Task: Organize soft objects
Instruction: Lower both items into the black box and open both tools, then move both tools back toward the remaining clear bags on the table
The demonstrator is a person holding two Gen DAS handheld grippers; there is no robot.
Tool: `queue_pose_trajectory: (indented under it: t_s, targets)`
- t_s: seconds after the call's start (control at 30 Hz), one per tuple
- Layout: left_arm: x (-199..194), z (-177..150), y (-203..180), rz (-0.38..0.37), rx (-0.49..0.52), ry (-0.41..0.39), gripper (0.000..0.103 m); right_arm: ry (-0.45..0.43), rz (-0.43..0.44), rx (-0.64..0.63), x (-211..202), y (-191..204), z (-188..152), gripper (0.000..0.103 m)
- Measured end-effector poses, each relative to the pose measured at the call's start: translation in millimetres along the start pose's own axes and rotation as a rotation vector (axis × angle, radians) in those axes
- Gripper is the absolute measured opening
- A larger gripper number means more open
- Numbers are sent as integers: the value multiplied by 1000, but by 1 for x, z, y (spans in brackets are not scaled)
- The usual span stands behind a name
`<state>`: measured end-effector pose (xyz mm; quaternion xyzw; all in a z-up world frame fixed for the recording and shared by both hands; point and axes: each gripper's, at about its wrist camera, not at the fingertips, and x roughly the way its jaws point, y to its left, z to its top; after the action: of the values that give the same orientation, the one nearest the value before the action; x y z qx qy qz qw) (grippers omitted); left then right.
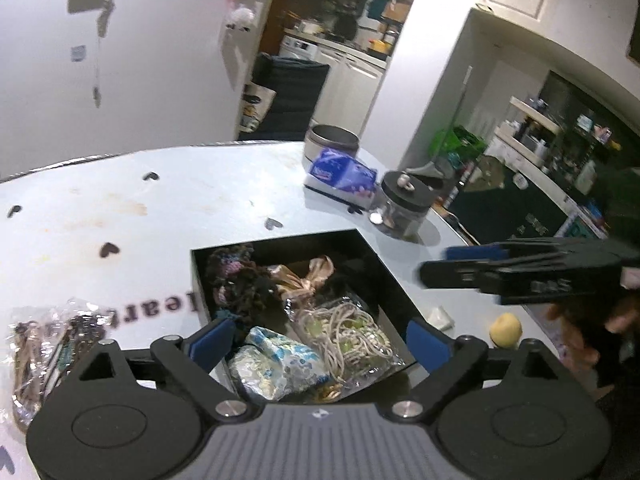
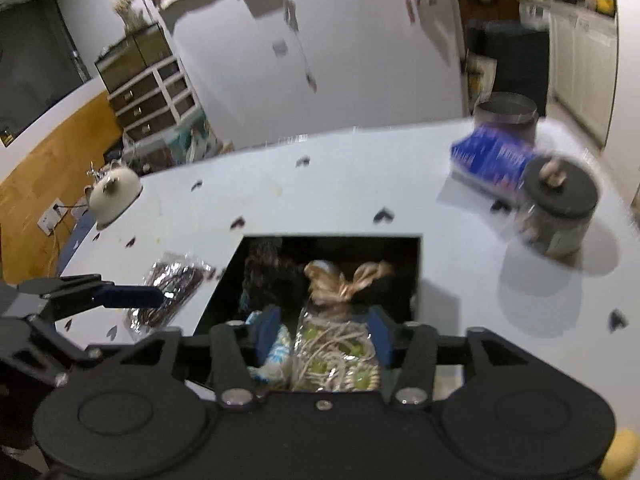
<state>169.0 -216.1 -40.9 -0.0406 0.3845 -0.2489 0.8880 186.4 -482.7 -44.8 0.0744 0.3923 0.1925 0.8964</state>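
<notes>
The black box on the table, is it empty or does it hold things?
It holds things. The black box contains a satin scrunchie, a bagged cord bundle and a floral packet.

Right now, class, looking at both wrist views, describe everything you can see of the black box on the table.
The black box is square, open-topped, with thin, dark, matte walls, and sits flat on the white table. Inside lie a dark knitted piece, a shiny tan fabric bow, a clear bag of beige cord and a blue-and-white patterned bundle, crowded together. Both grippers, the left gripper and the right gripper, hover open above its near edge, seemingly not touching it. A clear packet lies outside, to its left.
</notes>
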Motion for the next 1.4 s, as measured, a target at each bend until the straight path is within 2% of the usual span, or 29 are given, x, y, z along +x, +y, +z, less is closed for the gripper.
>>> queue_pose_trajectory:
  t_s: [0.07,0.27,0.43,0.57,1.07,1.4]
  targets:
    - [-6,-1,-3,30,-9,-22,98,-62,-36,-37,-15,2,-2,70]
    - [-21,-7,-12,106,-28,-86,103,-187,-96,-63,-49,2,-15,81]
    - [-33,-13,-18,152,-45,-134,103,-264,-152,-88,-64,3,-30,93]
    - [-41,-20,-20,181,-50,-170,103,-289,-190,-101,-69,5,-40,101]
    - [-66,-33,-5,222,-77,-239,103,-325,-198,-101,-78,28,-54,103]
    - [-86,-35,35,248,-95,-237,103,-322,-226,-49,-65,55,-51,103]
